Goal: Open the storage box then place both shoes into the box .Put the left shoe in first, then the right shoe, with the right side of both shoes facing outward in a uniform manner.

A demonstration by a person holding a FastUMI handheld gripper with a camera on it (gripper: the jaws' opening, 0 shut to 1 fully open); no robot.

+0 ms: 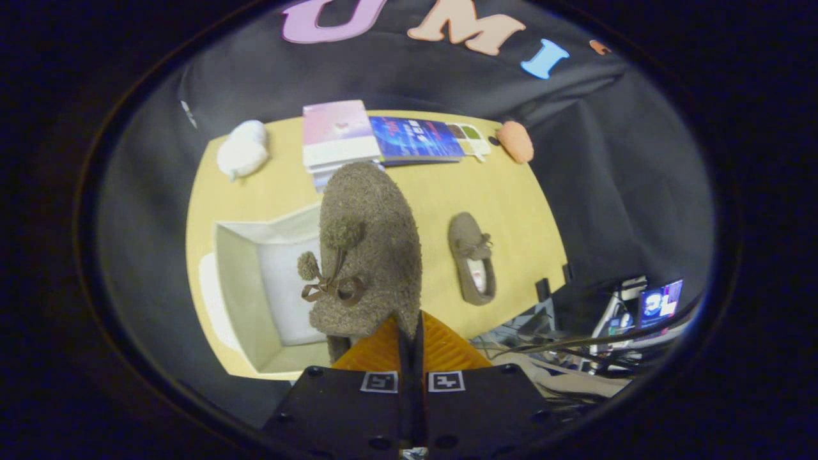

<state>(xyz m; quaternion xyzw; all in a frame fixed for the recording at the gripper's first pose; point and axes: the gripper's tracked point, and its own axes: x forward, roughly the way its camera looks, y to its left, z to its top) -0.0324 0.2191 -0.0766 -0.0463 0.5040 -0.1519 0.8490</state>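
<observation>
Clamped tight, the gripper (409,332) has both fingers pinching the heel rim of the fuzzy brown shoe (370,249), which hangs toe-forward at twelve o'clock from the fingertips, its pom-pom bow facing up at the camera. Sweeping from the left: a white plush toy (243,150) sits at the far corner of the table (441,198), and at nine o'clock of the held shoe lies the storage box (255,281), already open, pale lining showing, nothing visible inside. At twelve, beyond the toe, a stack of books (339,134). Over at three o'clock the second shoe (474,259) waits flat on the wood, well apart from the box. Judging by that, this is the first shoe going in. Best play now: swing it toward nine o'clock over the opening, turn its right side outward, lower it low against one wall so its partner gets room, then release.
</observation>
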